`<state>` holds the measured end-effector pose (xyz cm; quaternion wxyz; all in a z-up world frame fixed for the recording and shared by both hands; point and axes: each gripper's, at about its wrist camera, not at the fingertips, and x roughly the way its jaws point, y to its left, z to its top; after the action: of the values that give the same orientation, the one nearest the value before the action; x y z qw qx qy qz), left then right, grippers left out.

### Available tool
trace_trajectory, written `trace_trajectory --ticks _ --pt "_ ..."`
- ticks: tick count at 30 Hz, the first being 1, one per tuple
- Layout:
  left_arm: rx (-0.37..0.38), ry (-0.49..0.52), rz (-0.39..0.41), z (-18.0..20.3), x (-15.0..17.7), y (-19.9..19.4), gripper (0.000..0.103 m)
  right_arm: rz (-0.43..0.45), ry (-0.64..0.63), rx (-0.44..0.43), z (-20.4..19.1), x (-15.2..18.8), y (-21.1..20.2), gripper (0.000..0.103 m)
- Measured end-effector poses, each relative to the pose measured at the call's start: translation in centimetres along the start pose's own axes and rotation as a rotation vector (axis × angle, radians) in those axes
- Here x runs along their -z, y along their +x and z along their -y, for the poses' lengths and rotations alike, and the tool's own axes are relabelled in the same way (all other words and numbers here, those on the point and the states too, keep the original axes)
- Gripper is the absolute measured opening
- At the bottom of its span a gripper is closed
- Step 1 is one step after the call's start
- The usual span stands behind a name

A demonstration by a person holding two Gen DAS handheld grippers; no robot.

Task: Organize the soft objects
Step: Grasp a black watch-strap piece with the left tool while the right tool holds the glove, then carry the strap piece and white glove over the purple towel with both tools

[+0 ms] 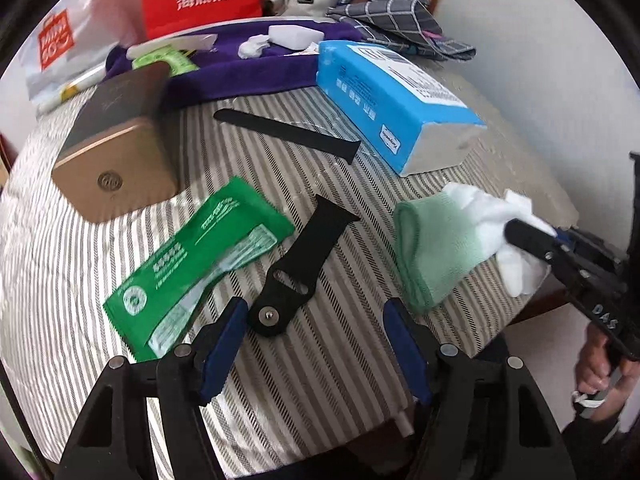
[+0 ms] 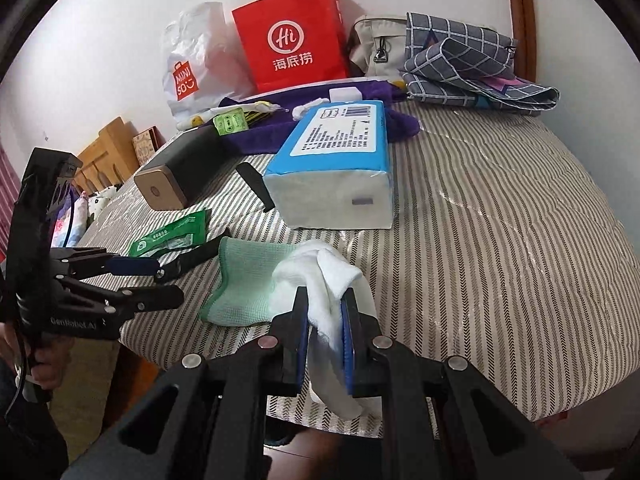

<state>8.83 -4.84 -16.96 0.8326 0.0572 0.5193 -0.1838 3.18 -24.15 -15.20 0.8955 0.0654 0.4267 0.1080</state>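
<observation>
A white cloth (image 2: 324,276) is bunched and pinched between the blue pads of my right gripper (image 2: 326,300), which is shut on it near the table's front edge. One end hangs below the jaws. A pale green cloth (image 2: 248,280) lies flat just left of it, touching the white one. In the left wrist view the same white cloth (image 1: 488,208) and green cloth (image 1: 436,240) sit at the right, with the right gripper (image 1: 516,228) on them. My left gripper (image 1: 316,308) is open. The round end of a black watch strap (image 1: 296,268) lies between its fingers, close to the left pad.
On the striped tablecloth (image 1: 320,360) lie a second black strap piece (image 1: 288,128), a green packet (image 1: 192,264), a gold-ended dark box (image 1: 116,144) and a blue tissue pack (image 1: 392,100). Behind them are a purple towel (image 1: 248,68), a red bag (image 2: 292,36) and a checked cloth (image 2: 472,60).
</observation>
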Motion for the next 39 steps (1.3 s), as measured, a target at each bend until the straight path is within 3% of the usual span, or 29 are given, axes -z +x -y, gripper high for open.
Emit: trace_trajectory --ticks 3,6,8,10,11,13,17,19,21,23,25,27,29,31,33,35,39 --pt "-0.058 0.024 0.012 0.2 -0.5 0.4 0.068 0.0 0.009 0.009 0.4 0.0 -0.1 0.014" --pt "-0.061 0.038 0.014 0.2 -1.1 1.0 0.067 0.0 0.017 0.019 0.8 0.0 -0.2 0.014" --pt "-0.093 0.056 0.043 0.4 -1.3 1.1 0.052 -0.001 0.022 0.023 1.1 -0.1 -0.1 0.014" --pt "-0.067 0.065 0.046 0.6 -1.2 0.8 0.029 -0.003 0.025 0.026 1.2 -0.1 0.1 0.015" --pt "-0.064 0.063 0.044 0.6 -1.3 0.8 0.029 -0.006 0.024 0.031 1.3 0.0 0.3 0.017" --pt "-0.061 0.069 0.046 0.6 -1.2 0.8 0.03 -0.013 0.015 0.041 1.3 0.1 0.5 0.022" --pt "-0.047 0.081 0.049 0.6 -1.7 1.2 0.036 -0.031 0.001 0.015 1.3 0.2 1.2 0.054" --pt "-0.048 0.092 0.053 0.9 -2.1 1.7 0.04 -0.039 0.003 -0.004 1.3 0.2 1.6 0.056" --pt "-0.061 0.103 0.054 1.1 -2.4 1.9 0.041 -0.047 -0.007 -0.029 1.1 0.2 2.2 0.068" --pt "-0.057 0.113 0.053 1.1 -2.5 2.0 0.04 -0.056 -0.025 -0.023 0.8 0.2 2.9 0.074" --pt "-0.063 0.114 0.06 1.0 -2.4 1.9 0.027 -0.035 -0.054 -0.005 0.2 0.2 3.4 0.077" --pt "-0.054 0.103 0.059 0.7 -2.2 1.6 0.022 -0.023 -0.079 0.024 -0.3 0.2 3.8 0.078" --pt "-0.056 0.083 0.063 0.5 -1.9 1.5 0.021 -0.009 -0.123 0.067 -1.0 0.3 4.1 0.076" --pt "-0.063 0.08 0.064 0.5 -1.5 1.3 0.021 0.002 -0.14 0.084 -1.3 0.3 4.2 0.067" --pt "-0.066 0.061 0.063 0.1 -1.3 1.1 0.021 0.003 -0.141 0.078 -1.2 0.1 4.1 0.041" --pt "-0.077 0.037 0.065 -0.5 -0.9 0.8 0.02 -0.01 -0.13 0.059 -1.1 -0.2 4.2 0.026" --pt "-0.087 0.002 0.061 -1.8 -0.1 0.3 0.023 -0.024 -0.142 0.068 -1.4 -0.3 4.3 0.025"
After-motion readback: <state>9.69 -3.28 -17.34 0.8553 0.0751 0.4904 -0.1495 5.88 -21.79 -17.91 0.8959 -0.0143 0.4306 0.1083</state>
